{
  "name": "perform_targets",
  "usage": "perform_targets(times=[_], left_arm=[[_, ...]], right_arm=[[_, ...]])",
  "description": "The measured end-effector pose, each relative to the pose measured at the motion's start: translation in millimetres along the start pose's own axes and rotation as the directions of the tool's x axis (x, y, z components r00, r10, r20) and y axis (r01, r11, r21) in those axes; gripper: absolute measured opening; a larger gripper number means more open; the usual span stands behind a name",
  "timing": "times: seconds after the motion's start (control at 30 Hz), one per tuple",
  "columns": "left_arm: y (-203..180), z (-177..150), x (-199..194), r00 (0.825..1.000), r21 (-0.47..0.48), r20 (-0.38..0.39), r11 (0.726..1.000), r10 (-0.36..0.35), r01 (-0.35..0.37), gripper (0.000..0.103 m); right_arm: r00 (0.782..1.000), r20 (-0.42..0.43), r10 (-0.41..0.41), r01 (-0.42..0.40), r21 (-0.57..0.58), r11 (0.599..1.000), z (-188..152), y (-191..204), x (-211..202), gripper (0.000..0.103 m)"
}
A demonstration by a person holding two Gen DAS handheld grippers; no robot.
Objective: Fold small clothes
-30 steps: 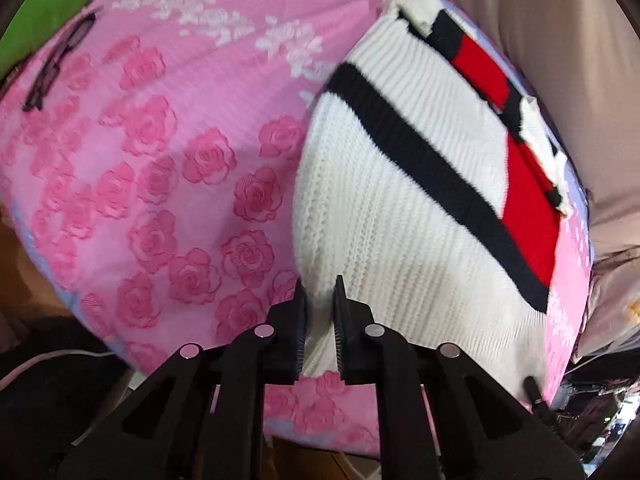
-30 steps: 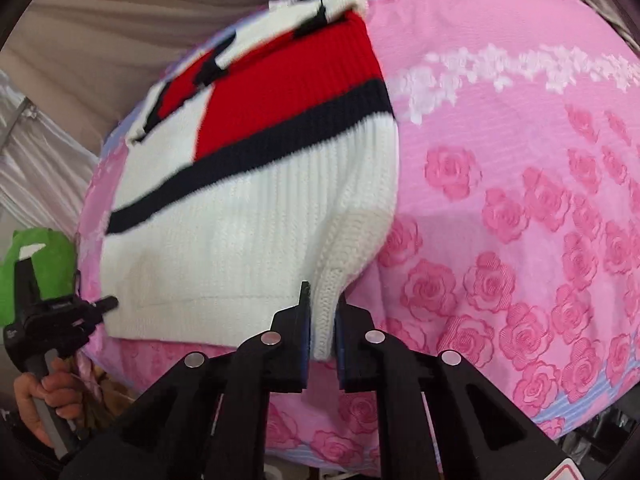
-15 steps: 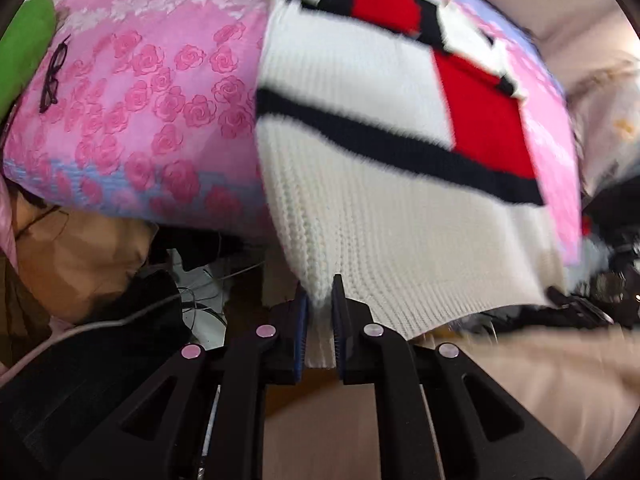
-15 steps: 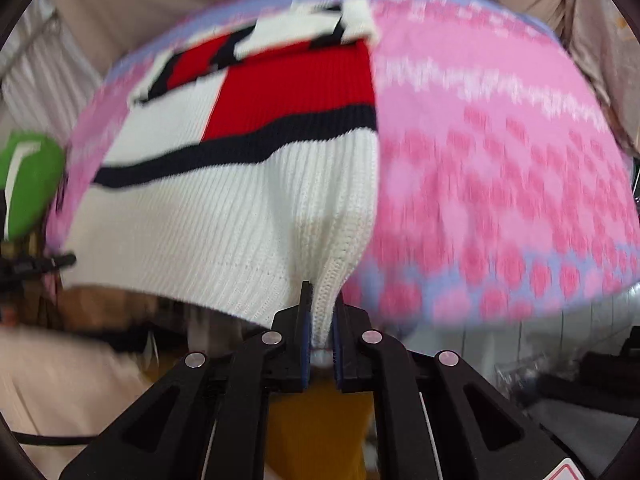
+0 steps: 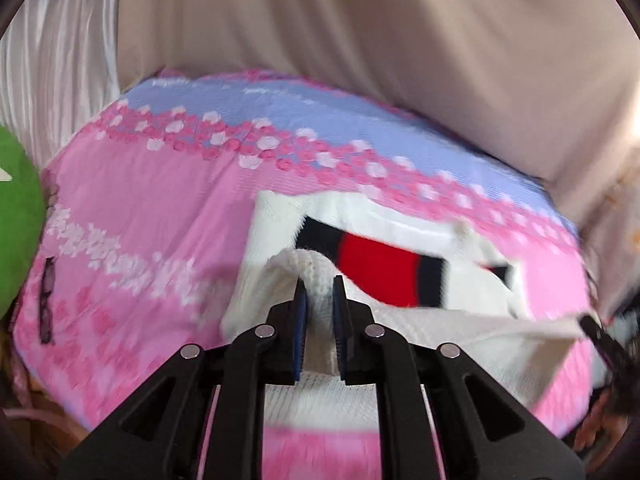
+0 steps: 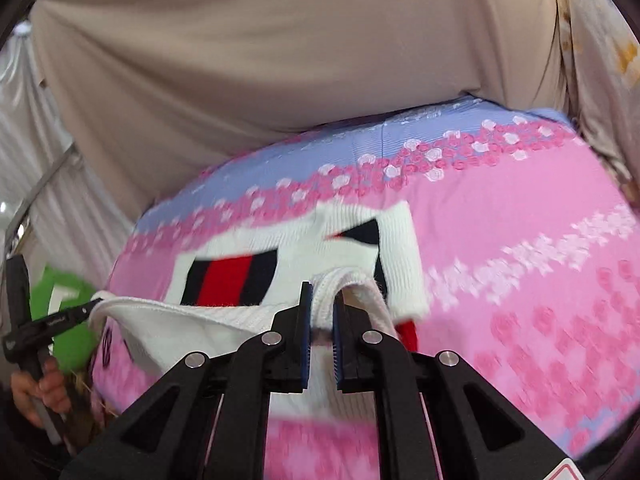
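Observation:
A small white knit sweater with red and navy blocks lies on a pink rose-print blanket; it also shows in the right wrist view. My left gripper is shut on the sweater's white hem at its left corner and holds it lifted over the upper part. My right gripper is shut on the hem at the right corner, also lifted. The hem stretches between the two grippers, doubled over the body. The left gripper shows at the left of the right wrist view.
A beige curtain hangs behind the blanket's lilac far edge. A green object sits at the left edge, with dark glasses on the blanket beside it. The pink blanket extends to the right.
Both grippers lifted the hem off the near edge and carried it up and forward over the sweater toward the collar. The views tilted up to show the curtain.

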State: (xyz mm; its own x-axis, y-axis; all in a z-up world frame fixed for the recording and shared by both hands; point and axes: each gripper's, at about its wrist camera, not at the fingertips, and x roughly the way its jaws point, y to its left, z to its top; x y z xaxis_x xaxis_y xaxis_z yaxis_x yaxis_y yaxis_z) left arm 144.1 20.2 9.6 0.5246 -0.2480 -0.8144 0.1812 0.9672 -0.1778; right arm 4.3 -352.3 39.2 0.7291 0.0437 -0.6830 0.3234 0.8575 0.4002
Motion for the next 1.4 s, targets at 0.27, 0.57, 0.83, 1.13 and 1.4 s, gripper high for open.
perform_targets(times=[0.27,0.57,0.83,1.13,1.4], left_arm=[[28,6,39,0.996,-0.144,0.021,0.986,0.091,-0.087,0.057],[17,5,108,0.988,-0.044,-0.146,0.997,0.052,-0.059,0.062],[12,2,105,0.978,-0.062,-0.189,0.995,-0.093,0.082,0.041],[-7,-20,114,0.979,0.116,-0.205,0.993,0.022,0.002,0.059],[27,36,71,0.995,-0.131,-0.042,0.987,-0.095,0.089,0.006]], right_arm=[[0.992,0.038,-0.118,0.115,0.087,0.99,-6,-18,29,0.046],[0.984,-0.125,-0.123,0.129,0.044,0.991,-22,-27,88,0.05],[0.967,-0.193,-0.166,0.173,0.021,0.985,-24,-26,136,0.054],[0.972,-0.193,-0.13,0.149,0.088,0.985,-6,-33,142,0.054],[0.988,-0.117,-0.1,0.106,0.051,0.993,14,-17,130,0.011]])
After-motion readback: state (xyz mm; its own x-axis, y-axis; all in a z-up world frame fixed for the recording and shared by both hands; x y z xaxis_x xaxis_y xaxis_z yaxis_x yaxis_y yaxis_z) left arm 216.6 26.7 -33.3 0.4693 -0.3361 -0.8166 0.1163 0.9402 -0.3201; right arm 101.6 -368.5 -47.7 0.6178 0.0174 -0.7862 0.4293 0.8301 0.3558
